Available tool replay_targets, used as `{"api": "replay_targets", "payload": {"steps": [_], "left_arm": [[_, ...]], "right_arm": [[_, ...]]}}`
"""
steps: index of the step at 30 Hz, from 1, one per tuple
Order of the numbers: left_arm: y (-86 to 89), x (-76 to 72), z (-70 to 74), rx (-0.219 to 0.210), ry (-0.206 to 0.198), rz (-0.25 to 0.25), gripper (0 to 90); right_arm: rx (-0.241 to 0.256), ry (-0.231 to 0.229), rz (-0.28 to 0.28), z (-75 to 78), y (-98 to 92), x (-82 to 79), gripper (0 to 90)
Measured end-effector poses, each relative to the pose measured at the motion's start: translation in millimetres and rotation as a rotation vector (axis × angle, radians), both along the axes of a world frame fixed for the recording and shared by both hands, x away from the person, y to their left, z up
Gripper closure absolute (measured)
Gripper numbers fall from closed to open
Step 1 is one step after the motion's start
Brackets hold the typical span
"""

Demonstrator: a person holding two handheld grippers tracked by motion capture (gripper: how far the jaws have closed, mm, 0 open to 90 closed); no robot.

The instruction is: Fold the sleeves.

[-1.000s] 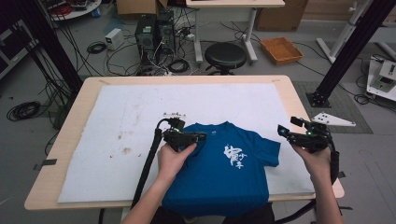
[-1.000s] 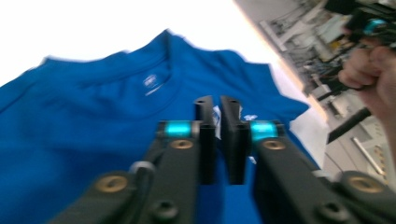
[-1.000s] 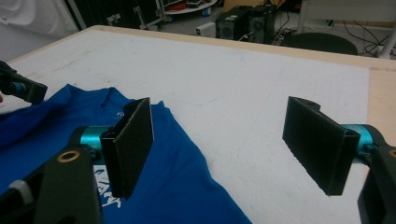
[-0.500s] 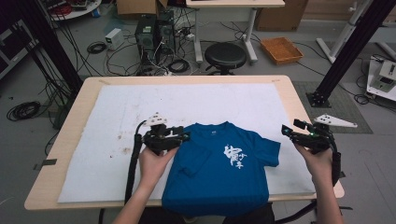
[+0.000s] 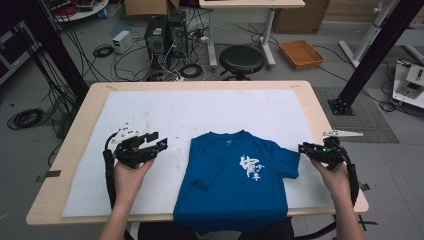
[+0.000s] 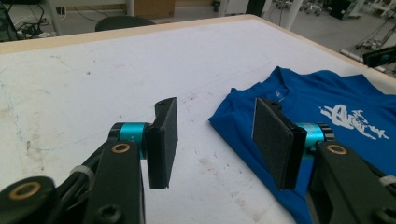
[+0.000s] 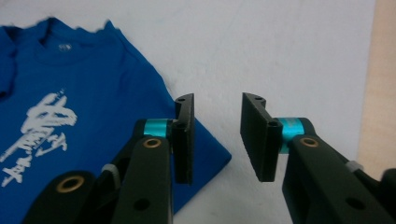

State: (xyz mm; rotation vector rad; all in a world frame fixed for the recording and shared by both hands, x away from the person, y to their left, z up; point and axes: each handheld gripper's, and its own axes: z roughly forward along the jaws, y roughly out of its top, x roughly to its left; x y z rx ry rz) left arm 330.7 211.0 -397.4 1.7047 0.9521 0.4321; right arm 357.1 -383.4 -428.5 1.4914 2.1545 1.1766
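Where the table's near edge meets the person's forearms, the hem of a blue cotton T-shirt with a white printed emblem [image 5: 234, 180] hangs slightly over the rim, its body lying flat and front up on a white, scuffed and stained fabric mat [image 5: 200, 110]. One sleeve is folded inward over the chest on the person's left; the other spreads out toward the right. Beside that spread sleeve, the right gripper [image 5: 306, 148] hovers with its flat black rectangular jaws parted by a moderate gap, gripping nothing, one pad above the sleeve's corner. Well to the shirt's left, the left gripper [image 5: 159, 141] sits over bare mat, its jaws spread wide and empty, with teal collars behind the pads. Beyond the ribbed collar, the mat runs to the pale wooden table [image 5: 310, 95].
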Motion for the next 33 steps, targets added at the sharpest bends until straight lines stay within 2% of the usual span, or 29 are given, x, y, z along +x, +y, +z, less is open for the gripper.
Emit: {"api": "replay_targets", "payload": {"steps": [3, 8, 9, 10, 11, 14, 20, 24, 25, 29, 33], "left_arm": [[4.3, 0.7, -0.2, -0.019, 0.009, -0.006, 50.4], [5.5, 1.6, -1.4, -0.020, 0.027, -0.018, 50.4], [5.1, 1.7, -1.4, -0.023, 0.029, -0.021, 50.5], [4.9, 1.9, -1.5, -0.021, 0.027, -0.024, 50.5], [4.8, 2.0, -1.4, -0.021, 0.028, -0.026, 50.5], [4.0, 2.0, -1.5, -0.023, 0.030, -0.028, 50.5], [4.2, 3.0, -1.8, -0.028, 0.036, -0.034, 50.5], [3.7, 3.9, -1.1, -0.034, 0.040, -0.039, 50.5], [3.5, 4.1, -0.8, -0.034, 0.041, -0.040, 50.5], [0.7, 4.9, 0.2, -0.039, 0.045, -0.054, 50.6], [-1.8, 5.9, 0.5, -0.039, 0.051, -0.066, 50.6]], "right_arm": [[-0.003, 0.036, -0.014, -6.5, -0.5, 3.1, 70.3], [0.008, 0.073, -0.018, -12.6, -0.4, 5.9, 70.3], [0.011, 0.082, -0.007, -13.9, 0.5, 6.6, 71.7], [-0.003, 0.093, 0.008, -15.5, 3.2, 7.2, 77.7], [-0.003, 0.093, 0.008, -15.5, 3.2, 7.2, 77.7], [-0.014, 0.088, 0.018, -15.3, 5.0, 6.0, 88.9], [0.047, 0.066, 0.026, -0.3, 5.4, -0.6, 89.5], [0.044, 0.029, 0.072, 25.4, 27.6, -11.9, 89.5], [0.044, 0.029, 0.072, 25.4, 27.6, -11.9, 89.5], [0.008, -0.005, 0.119, 45.4, 58.6, -19.8, 89.5], [-0.031, -0.016, 0.139, 56.7, 90.8, -23.7, 89.4]]}}
